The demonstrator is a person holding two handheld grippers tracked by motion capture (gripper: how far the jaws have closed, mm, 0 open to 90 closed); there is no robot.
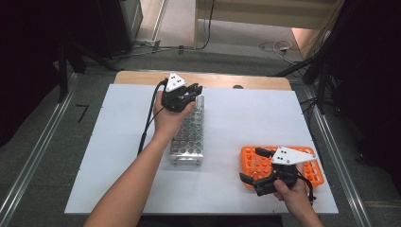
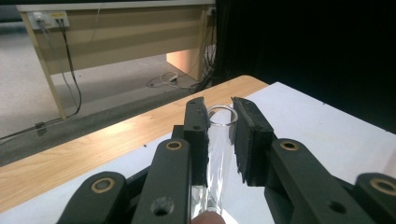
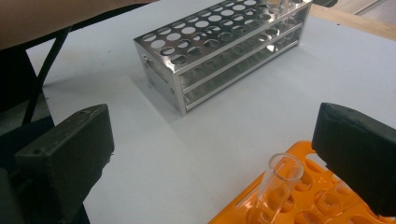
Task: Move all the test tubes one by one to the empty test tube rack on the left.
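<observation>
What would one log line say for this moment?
left gripper: shut on glass tube | right gripper: open, by tube in orange rack | metal rack: mid-table

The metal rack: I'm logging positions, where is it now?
In the high view the metal rack lies mid-table, under the left gripper, left of the orange rack.

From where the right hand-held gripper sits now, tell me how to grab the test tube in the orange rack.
Grip the glass test tube just below its open rim, coming from above with the open right hand-held gripper. It leans in the orange rack, its lower part sunk in a hole, so the upper wall alone is free.
</observation>
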